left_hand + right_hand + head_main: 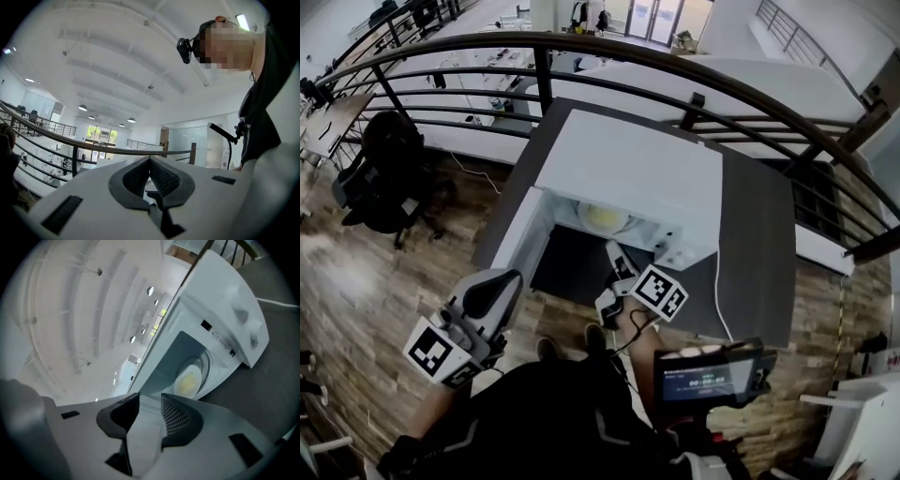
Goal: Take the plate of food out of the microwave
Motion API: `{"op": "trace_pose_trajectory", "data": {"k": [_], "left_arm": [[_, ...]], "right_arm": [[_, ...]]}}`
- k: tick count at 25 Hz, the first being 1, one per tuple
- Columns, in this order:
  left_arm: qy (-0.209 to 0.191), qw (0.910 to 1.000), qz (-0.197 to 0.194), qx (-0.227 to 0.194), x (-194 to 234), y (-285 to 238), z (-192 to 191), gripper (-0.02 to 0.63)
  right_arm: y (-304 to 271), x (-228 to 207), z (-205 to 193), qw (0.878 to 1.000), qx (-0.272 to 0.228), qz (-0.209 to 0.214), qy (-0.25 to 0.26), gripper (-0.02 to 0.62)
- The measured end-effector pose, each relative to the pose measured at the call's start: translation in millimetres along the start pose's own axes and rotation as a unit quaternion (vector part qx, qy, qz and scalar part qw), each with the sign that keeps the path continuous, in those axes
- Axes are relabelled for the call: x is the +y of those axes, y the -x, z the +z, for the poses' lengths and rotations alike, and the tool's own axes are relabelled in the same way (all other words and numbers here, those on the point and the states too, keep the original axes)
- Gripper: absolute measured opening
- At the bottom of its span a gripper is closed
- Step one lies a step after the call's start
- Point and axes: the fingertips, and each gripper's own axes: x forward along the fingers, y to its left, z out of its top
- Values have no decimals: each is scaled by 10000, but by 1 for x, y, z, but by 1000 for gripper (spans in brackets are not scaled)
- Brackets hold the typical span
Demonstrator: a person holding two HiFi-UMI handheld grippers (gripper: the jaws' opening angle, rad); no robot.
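A white microwave stands on a dark grey table with its door swung open to the left. Inside, on the glass turntable, lies a plate of yellow food, also seen in the right gripper view as the plate deep in the cavity. My right gripper hovers just in front of the opening, short of the plate; its jaws stand apart and empty. My left gripper hangs low at the left, beside the door, with its pads closed together on nothing.
A black railing curves behind the table, with a drop to a lower floor beyond. An office chair stands at the left on the wooden floor. A white cable runs across the table's right side. A small screen sits at the person's chest.
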Motion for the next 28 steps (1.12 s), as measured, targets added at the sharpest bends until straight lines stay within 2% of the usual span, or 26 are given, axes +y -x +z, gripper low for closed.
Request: {"op": "trace_pose_trajectory", "data": {"k": [2,5,10,18,22,26,28], "left_arm": [[70,9999,91,-31,2,3,3,3],[82,9996,262,-24,7,10,7,3],[67,9986,512,92,16,11,-1,3],[2,9948,921,427,28,18,-12,2],[67,9929,1084,490,34,21,-11,3],[-363,9908,1118,668,31,23,-14,3],[-446,9903,1105,714,30,25,-16,3]], "right_arm": [[-6,-9,-9,9997,80,-54,-222,156],[-15,-24,-27,9981,241,-158,-546,255],[-36,-68,-40,9905,325,-480,-1249,309],[-75,-124,-49,9703,102,-955,-2218,322],[-92,-132,-53,9637,50,-1033,-2462,322],[-106,-140,-53,9577,-63,-1051,-2679,322],[-112,-145,-53,9560,-112,-1048,-2737,322]]}}
